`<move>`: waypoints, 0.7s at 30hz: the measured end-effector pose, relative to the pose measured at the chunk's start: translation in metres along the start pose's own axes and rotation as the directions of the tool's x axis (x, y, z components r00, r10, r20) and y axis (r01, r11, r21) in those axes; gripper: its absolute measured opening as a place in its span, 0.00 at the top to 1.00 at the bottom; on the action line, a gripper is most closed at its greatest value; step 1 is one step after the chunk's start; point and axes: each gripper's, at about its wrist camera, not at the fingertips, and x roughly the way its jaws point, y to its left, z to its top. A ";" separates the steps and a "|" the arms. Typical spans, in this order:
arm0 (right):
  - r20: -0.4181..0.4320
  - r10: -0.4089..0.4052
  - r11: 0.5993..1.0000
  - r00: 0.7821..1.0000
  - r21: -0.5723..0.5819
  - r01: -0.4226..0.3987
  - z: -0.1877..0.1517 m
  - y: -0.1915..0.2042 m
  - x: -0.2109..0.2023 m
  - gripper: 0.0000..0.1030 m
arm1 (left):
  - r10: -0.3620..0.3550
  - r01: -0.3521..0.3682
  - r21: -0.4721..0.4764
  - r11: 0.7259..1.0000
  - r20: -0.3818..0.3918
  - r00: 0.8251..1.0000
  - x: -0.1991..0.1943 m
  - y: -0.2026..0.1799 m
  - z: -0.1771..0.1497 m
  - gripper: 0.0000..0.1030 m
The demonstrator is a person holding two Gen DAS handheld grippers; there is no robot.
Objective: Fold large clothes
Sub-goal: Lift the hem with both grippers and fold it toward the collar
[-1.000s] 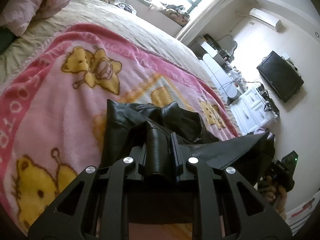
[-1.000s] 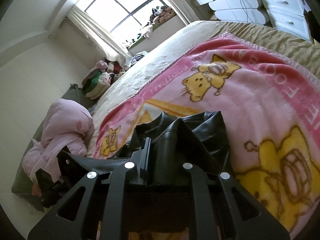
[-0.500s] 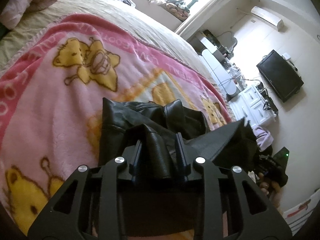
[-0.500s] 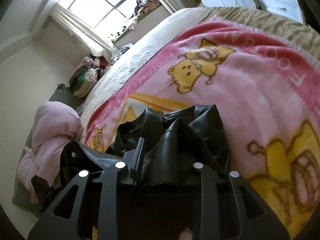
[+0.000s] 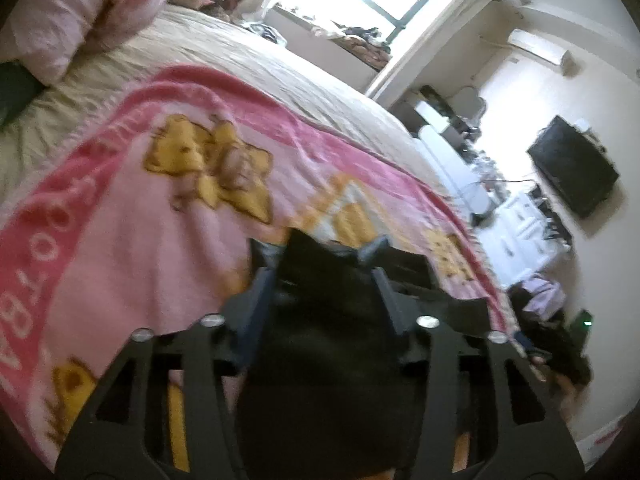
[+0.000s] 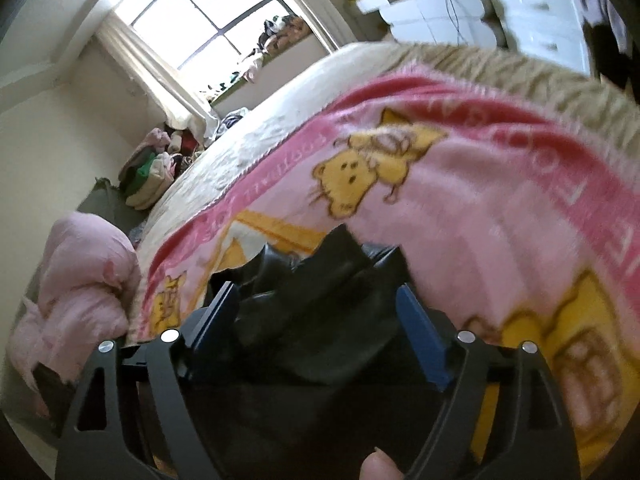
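The left gripper has its jaws spread wide, and the black garment fills the gap between them without being pinched; the frame is blurred, so fine contact at the fingertips cannot be told. The right gripper is likewise released, its blue-edged fingers standing well apart on either side of a bunched, shiny fold of the garment. The garment lies on the pink blanket printed with yellow bears, which is spread over a beige bed. In the right view the blanket rises behind the garment, and a thumb tip shows at the bottom edge. A pink quilt is heaped at the bed's left side in that view, with a pile of clothes beyond it near the window. In the left view a dark TV hangs on the far wall above white drawers, and an air conditioner sits high on the wall.
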 end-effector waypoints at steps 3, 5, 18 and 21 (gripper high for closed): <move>-0.008 -0.078 0.990 0.997 -0.118 0.077 -0.001 0.004 0.005 0.21 | 0.043 -0.042 0.035 0.999 -0.035 0.998 0.013 0.004 -0.003 0.53; -0.037 -0.155 0.959 0.987 -0.244 0.142 -0.005 0.011 0.019 0.21 | 0.080 -0.075 0.074 0.994 -0.071 0.994 0.028 0.004 -0.008 0.47; -0.019 -0.204 0.911 0.979 -0.370 0.182 -0.018 0.012 0.047 0.90 | 0.189 -0.175 0.246 0.953 -0.033 0.981 0.046 -0.022 -0.023 0.93; 0.021 -0.101 0.947 0.995 -0.306 0.103 -0.002 0.014 0.020 0.91 | 0.134 -0.141 0.259 0.956 0.042 0.990 0.024 -0.037 -0.012 0.93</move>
